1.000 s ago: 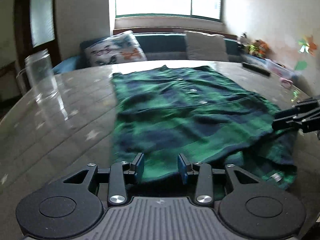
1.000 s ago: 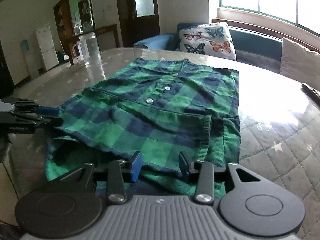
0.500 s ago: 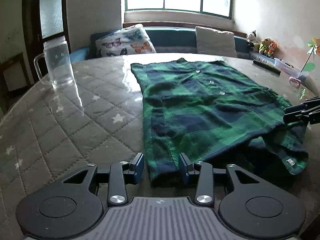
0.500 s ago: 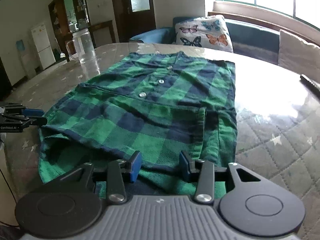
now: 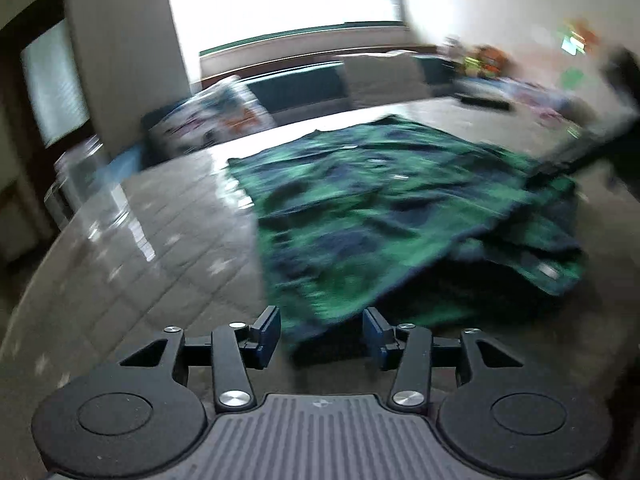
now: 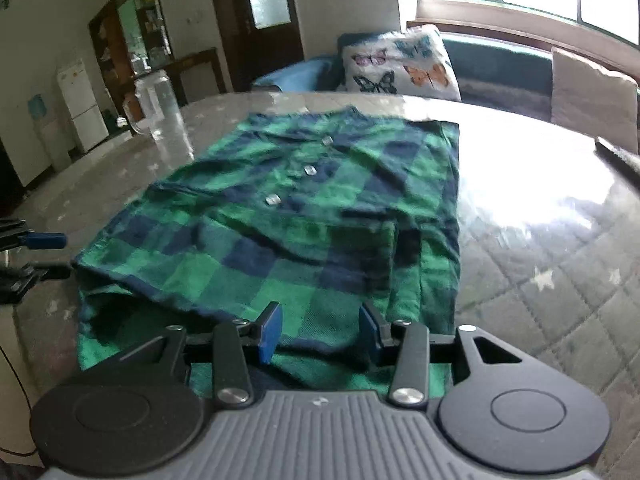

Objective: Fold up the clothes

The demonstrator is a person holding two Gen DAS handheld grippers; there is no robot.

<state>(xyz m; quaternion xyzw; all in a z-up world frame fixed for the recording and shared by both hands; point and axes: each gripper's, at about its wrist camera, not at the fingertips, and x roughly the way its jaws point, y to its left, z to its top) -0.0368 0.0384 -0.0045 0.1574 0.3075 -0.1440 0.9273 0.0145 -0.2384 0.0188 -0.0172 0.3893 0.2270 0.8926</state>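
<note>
Spreading apart over the past half second, the jaws of the left gripper (image 5: 321,334) stood released, with the near left corner of the green-and-navy plaid button-up shirt (image 6: 304,216) lying between the blue pads but touched by neither; a second earlier that gap had been narrower around the same hem. The left wrist view had also rolled and blurred, so the quilted grey star-patterned tabletop (image 6: 560,280) tilted across the picture where it had sat level half a second before. From the left, a clear glass jug (image 6: 160,116) stood at the far left of the table, well apart from the shirt. The shirt lay flat in the middle, buttons up, collar end toward the butterfly-print cushion (image 6: 400,66) on the bench under the window, its near hem rumpled and doubled. At that near hem sat the right gripper (image 6: 318,332), hardly changed from the earlier frames: its jaws part open with a fold of the hem between the blue pads, though I could not tell whether they pressed on it.
</note>
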